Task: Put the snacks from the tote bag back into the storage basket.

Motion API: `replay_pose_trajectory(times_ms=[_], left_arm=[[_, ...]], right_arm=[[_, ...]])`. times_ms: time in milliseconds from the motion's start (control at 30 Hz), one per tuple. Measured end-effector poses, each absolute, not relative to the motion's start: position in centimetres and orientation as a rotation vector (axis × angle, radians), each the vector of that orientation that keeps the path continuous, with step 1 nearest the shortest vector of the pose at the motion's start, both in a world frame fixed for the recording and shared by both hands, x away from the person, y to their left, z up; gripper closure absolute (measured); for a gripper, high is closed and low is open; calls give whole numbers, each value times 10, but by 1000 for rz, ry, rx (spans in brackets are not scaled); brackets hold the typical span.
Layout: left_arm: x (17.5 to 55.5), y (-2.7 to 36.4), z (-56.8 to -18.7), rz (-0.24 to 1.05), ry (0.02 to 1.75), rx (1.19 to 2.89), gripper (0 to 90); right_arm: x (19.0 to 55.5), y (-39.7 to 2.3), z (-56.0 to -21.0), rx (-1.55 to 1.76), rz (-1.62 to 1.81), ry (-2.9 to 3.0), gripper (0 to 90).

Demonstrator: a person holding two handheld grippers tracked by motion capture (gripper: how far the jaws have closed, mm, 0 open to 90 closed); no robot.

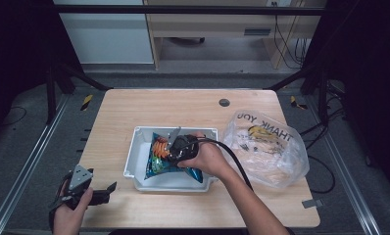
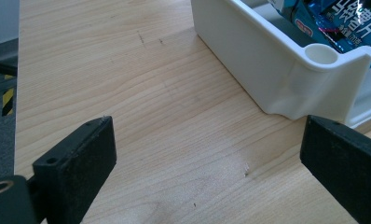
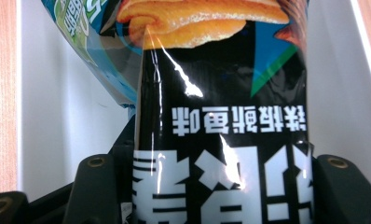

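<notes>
A snack bag [image 3: 221, 140] lies in a white tray [image 1: 134, 161] mid-desk [image 1: 134, 107], pinched tight by the right hand-held gripper [image 1: 176, 147]. The left hand-held gripper [image 1: 102, 191] hangs wide open, empty, near the desk's edge. Best lifted straight up, clearing the tray's wall.

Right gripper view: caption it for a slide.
Right hand-held gripper shut on a black snack bag inside the white bin.

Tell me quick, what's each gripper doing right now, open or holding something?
Left gripper: open, holding nothing, above the bare table.
Right gripper: shut on the snack bag, over the white tray.
</notes>
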State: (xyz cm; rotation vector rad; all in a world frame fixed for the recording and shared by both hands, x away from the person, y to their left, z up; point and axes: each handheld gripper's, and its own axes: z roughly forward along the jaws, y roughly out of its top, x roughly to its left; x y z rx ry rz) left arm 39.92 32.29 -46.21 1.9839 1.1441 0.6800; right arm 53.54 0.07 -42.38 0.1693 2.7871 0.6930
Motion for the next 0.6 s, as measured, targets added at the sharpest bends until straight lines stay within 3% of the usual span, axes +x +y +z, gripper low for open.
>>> replay_pose_trajectory(times_ms=[600], left_arm=[[399,323,-462,685,1149,1980,31]], right_arm=[[537,1,-426,192,693,2788,404]])
